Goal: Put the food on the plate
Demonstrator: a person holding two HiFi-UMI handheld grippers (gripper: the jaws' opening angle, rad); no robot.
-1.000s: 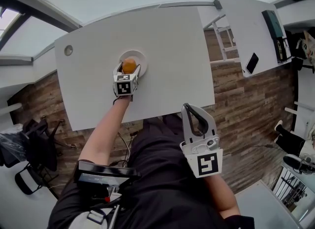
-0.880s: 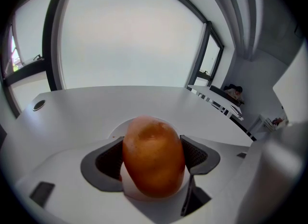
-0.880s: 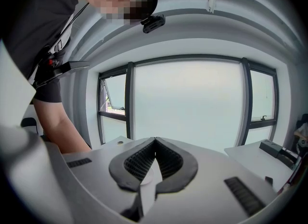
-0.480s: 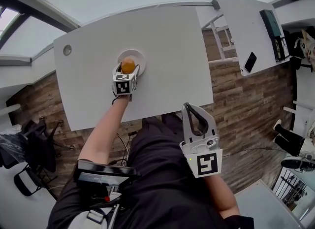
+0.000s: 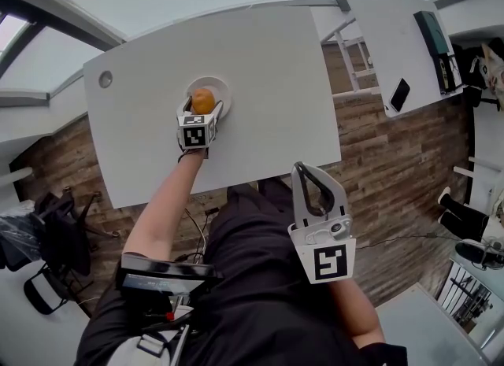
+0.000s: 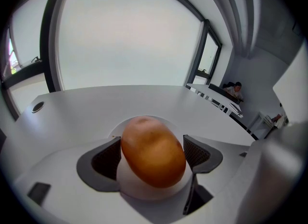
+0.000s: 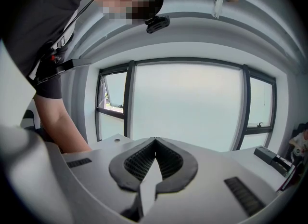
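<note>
The left gripper [image 6: 151, 156] has just been opening its jaws, and they now stand wide on either side of the food [image 5: 203, 101], a smooth orange-brown oval lump, no longer clamping it. The food rests on the small white plate [image 5: 224, 89]. The right gripper [image 7: 155, 141] is empty, with its ribbed pads closed tip to tip. It is held low in front of the person's dark-clothed body, off the near edge of the table and well apart from the plate. The plate sits toward the left-middle of a plain white table [image 5: 276, 65], which has a round cable hole [image 5: 105, 79] near its far left corner. Beyond the table are tall dark-framed windows [image 6: 130, 35]. The floor [image 5: 378, 160] is brown wood plank. A second white desk [image 5: 390, 34] to the right carries a dark phone [image 5: 400, 94], and black office chairs [image 5: 43, 238] stand at the left.
</note>
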